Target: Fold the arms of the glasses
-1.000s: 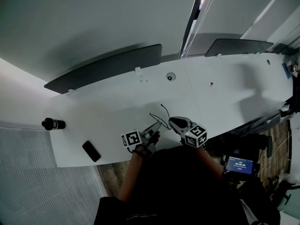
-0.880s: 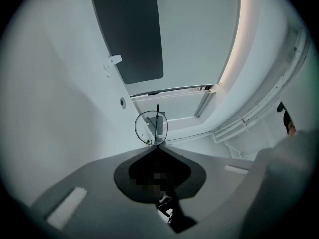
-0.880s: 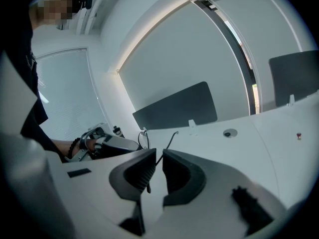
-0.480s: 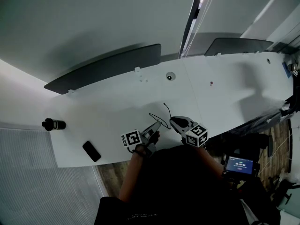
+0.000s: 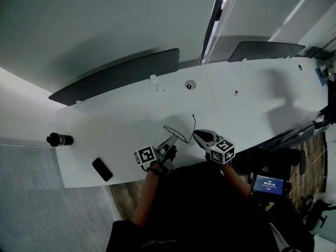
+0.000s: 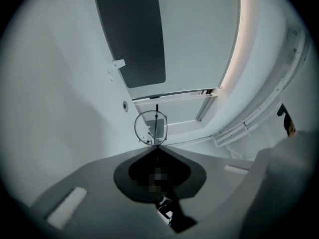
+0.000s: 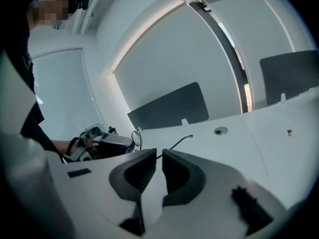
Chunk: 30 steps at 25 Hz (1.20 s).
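Observation:
Thin black wire-rimmed glasses [image 5: 176, 133] are held just above the white table [image 5: 252, 98] near its front edge. My left gripper [image 5: 171, 140] is shut on the frame beside a lens; the round lens [image 6: 151, 128] stands right off its closed tips [image 6: 157, 146]. My right gripper [image 5: 195, 134] is shut on one arm of the glasses. That arm [image 7: 182, 141] comes out from between its narrow jaws [image 7: 160, 156] and points away over the table. In the right gripper view the left gripper [image 7: 107, 143] sits close on the left. The other arm is hidden.
A black phone [image 5: 102, 169] and a black cylinder [image 5: 59, 138] lie at the table's left end. A round grommet [image 5: 189, 85] and a small red item [image 5: 236, 93] sit farther back. Two dark divider panels [image 5: 115, 75] [image 5: 265, 50] line the far edge.
The free end of the held arm has swung from pointing left-up to pointing up and right. My right gripper shifted slightly right; the left gripper and frame shifted slightly left.

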Each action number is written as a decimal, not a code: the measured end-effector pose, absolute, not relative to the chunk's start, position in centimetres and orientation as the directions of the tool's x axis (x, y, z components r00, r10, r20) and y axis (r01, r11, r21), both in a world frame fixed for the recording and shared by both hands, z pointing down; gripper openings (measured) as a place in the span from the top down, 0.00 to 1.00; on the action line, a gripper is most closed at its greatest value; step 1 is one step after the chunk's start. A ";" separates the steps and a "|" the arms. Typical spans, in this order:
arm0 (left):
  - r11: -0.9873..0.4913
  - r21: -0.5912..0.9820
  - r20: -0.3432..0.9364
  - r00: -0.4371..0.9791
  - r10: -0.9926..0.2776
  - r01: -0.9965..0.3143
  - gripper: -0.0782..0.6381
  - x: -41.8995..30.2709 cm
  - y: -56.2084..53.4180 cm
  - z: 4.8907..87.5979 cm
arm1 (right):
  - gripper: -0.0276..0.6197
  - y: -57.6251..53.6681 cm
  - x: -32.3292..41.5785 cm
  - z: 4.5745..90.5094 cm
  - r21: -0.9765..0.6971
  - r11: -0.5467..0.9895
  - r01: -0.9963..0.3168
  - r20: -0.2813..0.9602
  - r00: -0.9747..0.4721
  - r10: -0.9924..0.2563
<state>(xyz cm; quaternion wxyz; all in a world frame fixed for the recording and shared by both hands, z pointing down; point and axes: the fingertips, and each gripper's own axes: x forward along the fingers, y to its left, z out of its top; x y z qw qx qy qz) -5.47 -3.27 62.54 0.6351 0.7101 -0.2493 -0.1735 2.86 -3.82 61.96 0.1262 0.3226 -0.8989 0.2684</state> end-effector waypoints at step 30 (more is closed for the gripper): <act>-0.069 0.987 0.075 0.807 -0.585 -0.142 0.87 -5.6 -3.6 62.7 | 0.89 -2.9 1.7 61.8 -0.345 0.690 -0.636 0.437 -0.760 -0.482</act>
